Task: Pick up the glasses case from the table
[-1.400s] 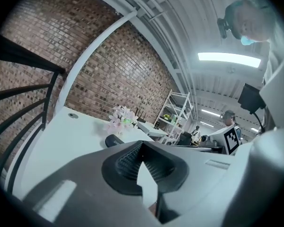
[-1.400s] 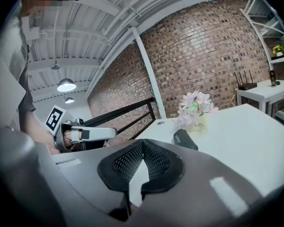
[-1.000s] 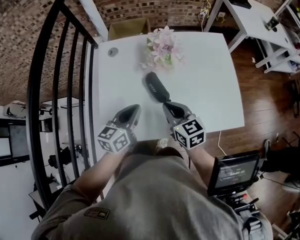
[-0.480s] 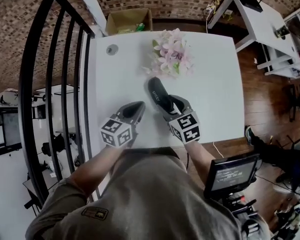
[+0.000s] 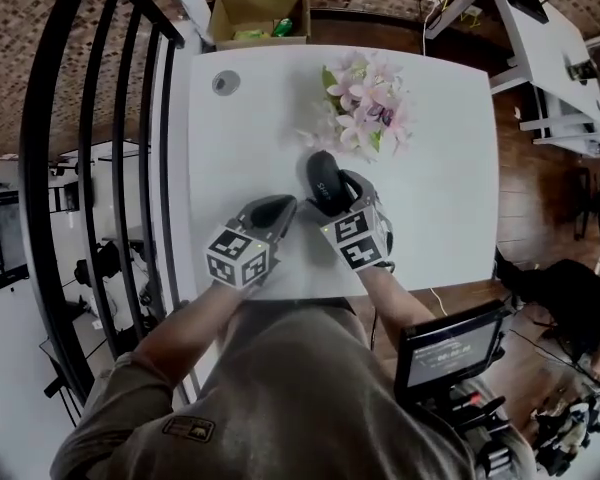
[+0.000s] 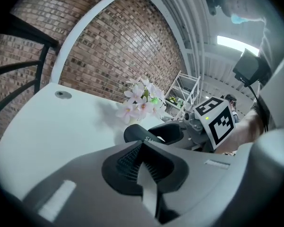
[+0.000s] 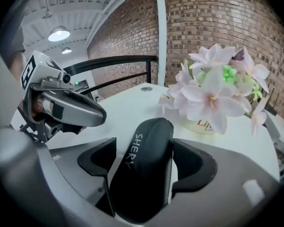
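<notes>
The black glasses case [image 5: 323, 176] lies on the white table [image 5: 430, 198], just in front of the flowers. In the right gripper view the case [image 7: 142, 169] sits lengthwise between the two dark pads, with white lettering on top. My right gripper [image 5: 337, 192] straddles its near end, jaws opening; a gap shows beside the left pad [image 7: 97, 157]. My left gripper [image 5: 276, 208] hovers to the left of the case, its jaws together with nothing in them. The left gripper view shows the case [image 6: 141, 134] ahead, inside the right gripper [image 6: 176, 132].
A pot of pink flowers [image 5: 368, 103] stands right behind the case. A round grommet [image 5: 225, 83] is at the table's far left corner. A black railing [image 5: 110, 168] runs along the left edge. A cardboard box [image 5: 255, 13] lies beyond the table, a monitor [image 5: 450, 353] near right.
Both grippers moved forward and down toward the table. The right gripper's jaws went from closed to spread around the near end of the case.
</notes>
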`<state>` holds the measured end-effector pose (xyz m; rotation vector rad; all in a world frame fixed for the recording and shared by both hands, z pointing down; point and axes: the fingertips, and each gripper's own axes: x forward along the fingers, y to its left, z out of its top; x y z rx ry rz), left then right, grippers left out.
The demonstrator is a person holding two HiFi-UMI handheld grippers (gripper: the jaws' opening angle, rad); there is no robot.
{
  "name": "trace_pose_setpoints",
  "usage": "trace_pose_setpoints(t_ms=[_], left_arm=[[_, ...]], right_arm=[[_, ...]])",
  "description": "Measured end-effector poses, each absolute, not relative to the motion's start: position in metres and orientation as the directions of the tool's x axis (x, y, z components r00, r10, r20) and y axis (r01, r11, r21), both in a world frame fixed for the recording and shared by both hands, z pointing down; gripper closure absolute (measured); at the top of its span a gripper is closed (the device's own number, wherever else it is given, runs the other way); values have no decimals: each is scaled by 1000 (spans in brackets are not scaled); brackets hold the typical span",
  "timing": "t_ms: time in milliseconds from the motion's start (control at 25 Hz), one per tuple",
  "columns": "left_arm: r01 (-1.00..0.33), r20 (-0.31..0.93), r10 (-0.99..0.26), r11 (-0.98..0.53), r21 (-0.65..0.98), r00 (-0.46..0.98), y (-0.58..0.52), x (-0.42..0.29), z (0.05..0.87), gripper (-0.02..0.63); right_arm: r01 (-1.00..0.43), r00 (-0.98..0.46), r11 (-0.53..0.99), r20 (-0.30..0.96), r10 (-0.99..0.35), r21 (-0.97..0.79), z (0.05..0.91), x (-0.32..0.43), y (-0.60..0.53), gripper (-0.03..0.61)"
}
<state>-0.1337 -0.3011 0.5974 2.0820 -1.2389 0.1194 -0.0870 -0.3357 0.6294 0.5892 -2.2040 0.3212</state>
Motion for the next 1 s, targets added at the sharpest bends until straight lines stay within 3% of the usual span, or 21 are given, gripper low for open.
trace_pose_setpoints(t_ms=[80,400,1000], left_arm=[[-799,412,-733,-295,525,541,-302,-137,603,614],[-788,413,-726,-287,544,549,-301,-144,612,614],[-783,373,-740,-324,531,559,-299,-153,596,614]], right_arm=[[-510,-523,860,796,-306,-5,640,-86,-339,183],[-514,-453,858,840,-298,28,658,-81,-345,183],[-549,-505,836,790,-347,17,635,-83,-338,202]])
